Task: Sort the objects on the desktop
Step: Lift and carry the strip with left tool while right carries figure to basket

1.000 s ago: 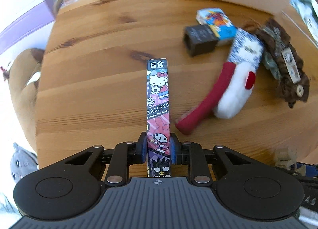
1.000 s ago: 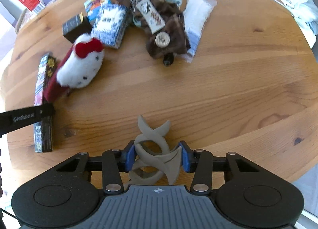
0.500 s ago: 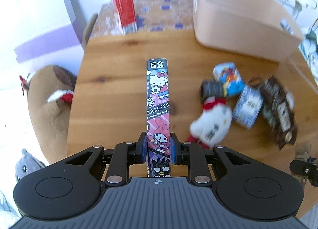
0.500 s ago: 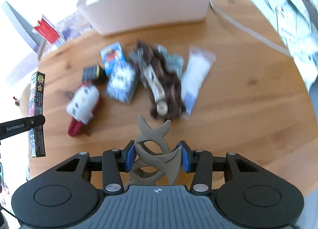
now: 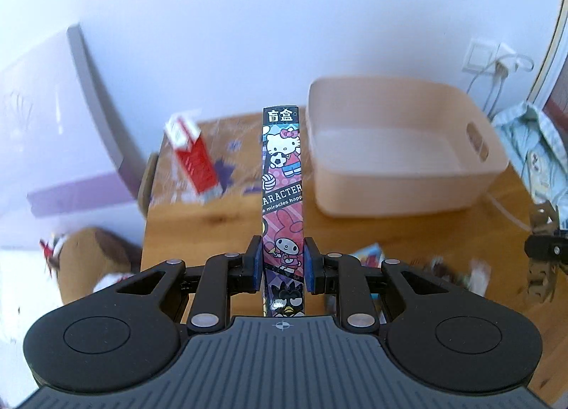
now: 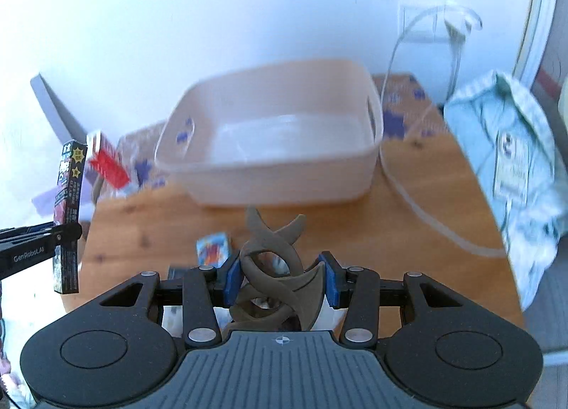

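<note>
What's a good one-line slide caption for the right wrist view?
Right gripper holds a grey twisted toy before the pink bin.

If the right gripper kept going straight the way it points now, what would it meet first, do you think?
Probably the near wall of the pale plastic bin. The right gripper, shut on a grey clip, points across bare wooden table toward it. Depth is unclear, so it might pass over the rim.

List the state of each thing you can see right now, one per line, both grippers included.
Left gripper: shut on the cartoon box.
Cartoon box: held upright, off the table.
Right gripper: shut on the grey twisted toy.
Grey twisted toy: held between the fingers, lifted.
Beige bin: open-topped, looks empty.
Red carton: standing, tilted.
</note>
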